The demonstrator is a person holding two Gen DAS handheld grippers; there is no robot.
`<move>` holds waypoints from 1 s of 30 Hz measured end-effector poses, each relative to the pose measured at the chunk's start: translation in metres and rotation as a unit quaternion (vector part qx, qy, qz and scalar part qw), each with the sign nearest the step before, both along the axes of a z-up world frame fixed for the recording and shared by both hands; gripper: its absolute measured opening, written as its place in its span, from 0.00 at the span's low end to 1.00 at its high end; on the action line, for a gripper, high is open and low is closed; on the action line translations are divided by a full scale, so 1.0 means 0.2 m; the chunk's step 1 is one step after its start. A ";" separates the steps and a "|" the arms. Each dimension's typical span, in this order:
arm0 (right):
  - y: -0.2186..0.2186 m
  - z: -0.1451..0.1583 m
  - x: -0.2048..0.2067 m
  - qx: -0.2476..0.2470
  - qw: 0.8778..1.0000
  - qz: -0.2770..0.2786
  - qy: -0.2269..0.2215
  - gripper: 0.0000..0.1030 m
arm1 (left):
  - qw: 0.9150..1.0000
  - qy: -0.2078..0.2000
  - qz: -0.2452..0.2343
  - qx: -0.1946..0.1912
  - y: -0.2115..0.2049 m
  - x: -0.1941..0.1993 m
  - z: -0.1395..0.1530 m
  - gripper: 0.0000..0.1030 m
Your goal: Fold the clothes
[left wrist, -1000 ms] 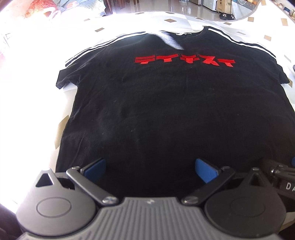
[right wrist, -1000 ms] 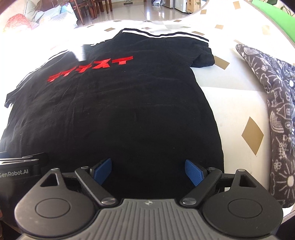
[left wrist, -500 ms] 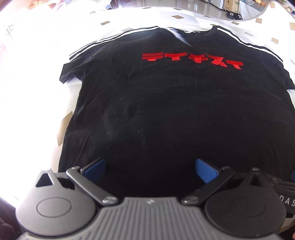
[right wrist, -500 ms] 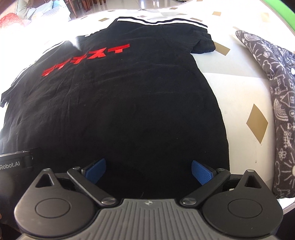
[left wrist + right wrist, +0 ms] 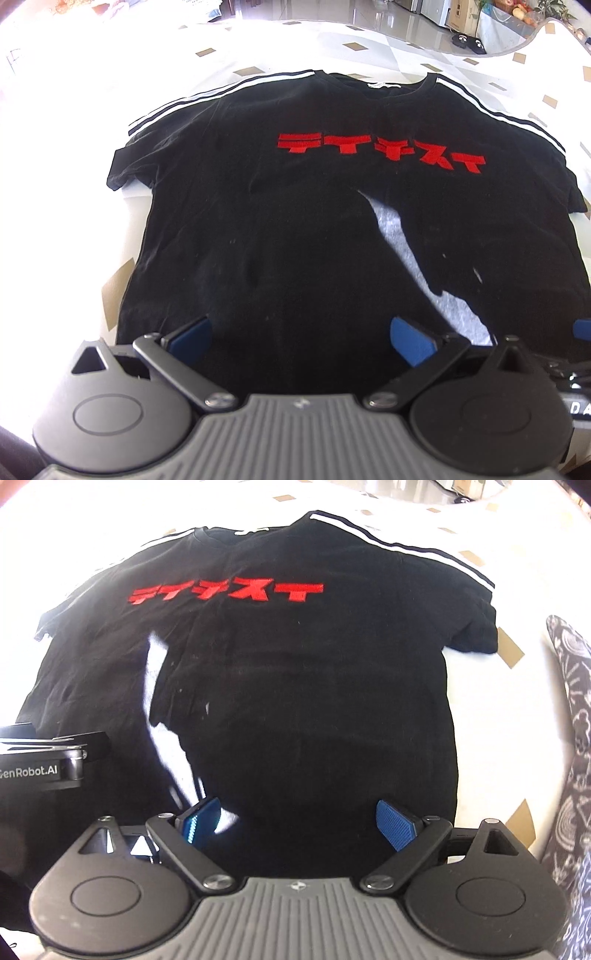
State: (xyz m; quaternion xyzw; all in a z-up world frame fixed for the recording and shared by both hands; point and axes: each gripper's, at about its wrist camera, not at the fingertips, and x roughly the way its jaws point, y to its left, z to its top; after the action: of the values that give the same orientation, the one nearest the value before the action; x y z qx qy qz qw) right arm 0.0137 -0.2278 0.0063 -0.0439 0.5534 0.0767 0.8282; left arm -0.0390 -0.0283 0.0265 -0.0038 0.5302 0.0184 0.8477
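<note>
A black T-shirt (image 5: 332, 229) with red lettering (image 5: 380, 151) and white shoulder stripes lies spread flat, front up, on the white desk (image 5: 258, 48) with tan diamond marks. Its collar is at the far end from both grippers; its hem lies nearest them. The left gripper (image 5: 301, 338) has its blue-padded fingers (image 5: 188, 334) spread wide, gripping nothing, with the hem's left portion ahead of and between them. The right gripper (image 5: 299, 819) likewise has its fingers (image 5: 395, 825) wide apart and empty, above the hem's right portion. A bright patch of sunlight crosses the fabric just ahead of the left gripper's right finger. A dark patterned cloth (image 5: 576, 738) lies on the desk, well right of the right gripper's fingers, apart from the shirt.
</note>
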 end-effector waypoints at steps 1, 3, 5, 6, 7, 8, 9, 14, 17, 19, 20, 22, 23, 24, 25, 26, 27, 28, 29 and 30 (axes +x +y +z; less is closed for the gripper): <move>0.00 0.00 0.02 0.002 1.000 0.004 -0.002 0.88 | 1.000 -0.003 -0.006 -0.002 0.00 0.02 0.01 1.00; 0.00 0.00 0.04 -0.001 1.000 0.015 -0.008 0.88 | 1.000 0.001 -0.018 0.001 -0.01 0.05 0.01 1.00; 0.01 0.00 0.05 -0.006 1.000 0.026 -0.015 0.88 | 1.000 0.005 -0.027 0.004 -0.01 0.08 0.00 1.00; 0.02 -0.01 0.06 -0.005 0.999 0.029 -0.018 0.88 | 0.999 0.007 -0.032 0.005 -0.02 0.09 -0.01 1.00; 0.02 -0.01 0.07 -0.003 0.999 0.030 -0.020 0.88 | 0.999 0.009 -0.034 0.006 -0.02 0.09 -0.02 1.00; 0.02 -0.01 0.07 -0.002 0.999 0.031 -0.022 0.88 | 0.999 0.010 -0.036 0.007 -0.03 0.10 -0.03 1.00; 0.02 -0.01 0.07 -0.001 0.999 0.032 -0.023 0.88 | 0.999 0.015 -0.037 0.006 -0.03 0.10 -0.04 1.00; 0.00 -0.01 0.13 -0.002 0.999 0.031 -0.027 0.88 | 0.999 0.015 -0.044 0.000 -0.01 0.14 -0.06 1.00; -0.04 -0.02 0.17 -0.002 1.000 0.005 -0.024 0.88 | 0.999 0.023 -0.031 -0.006 0.03 0.17 -0.07 1.00; -0.06 -0.02 0.19 -0.002 1.000 -0.007 -0.023 0.88 | 0.999 0.028 -0.025 -0.009 0.05 0.19 -0.08 1.00; -0.07 -0.03 0.19 -0.005 1.000 -0.007 -0.023 0.88 | 0.999 0.029 -0.026 -0.008 0.06 0.20 -0.08 1.00; -0.07 -0.03 0.19 -0.011 1.000 -0.004 -0.024 0.88 | 0.999 0.030 -0.027 -0.006 0.07 0.21 -0.08 1.00; -0.07 -0.03 0.20 -0.013 1.000 -0.003 -0.024 0.88 | 0.999 0.031 -0.028 -0.006 0.07 0.22 -0.09 1.00; -0.07 -0.03 0.20 -0.013 1.000 -0.002 -0.023 0.89 | 0.999 0.032 -0.030 -0.006 0.08 0.22 -0.09 1.00; -0.07 -0.03 0.20 -0.013 1.000 0.000 -0.022 0.89 | 0.999 0.033 -0.031 -0.006 0.08 0.23 -0.09 1.00; -0.07 -0.03 0.20 -0.013 1.000 0.001 -0.021 0.89 | 0.999 0.034 -0.033 -0.006 0.09 0.23 -0.09 1.00; -0.07 -0.03 0.21 -0.014 1.000 0.002 -0.021 0.90 | 0.999 0.035 -0.034 -0.006 0.09 0.24 -0.09 1.00; -0.07 -0.04 0.21 -0.014 1.000 0.003 -0.020 0.91 | 0.999 0.036 -0.034 -0.006 0.10 0.25 -0.09 1.00; -0.07 -0.04 0.21 -0.014 1.000 0.004 -0.019 0.92 | 0.999 0.037 -0.035 -0.006 0.10 0.26 -0.09 1.00; -0.07 -0.04 0.22 -0.014 1.000 0.005 -0.018 0.92 | 0.999 0.037 -0.035 -0.006 0.10 0.27 -0.09 1.00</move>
State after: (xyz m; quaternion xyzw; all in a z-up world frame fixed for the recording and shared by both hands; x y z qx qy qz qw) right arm 0.0572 -0.2426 -0.0015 -0.0601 0.5389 0.0723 0.8371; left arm 0.0145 -0.0073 0.0078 0.0107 0.5611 -0.0141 0.8276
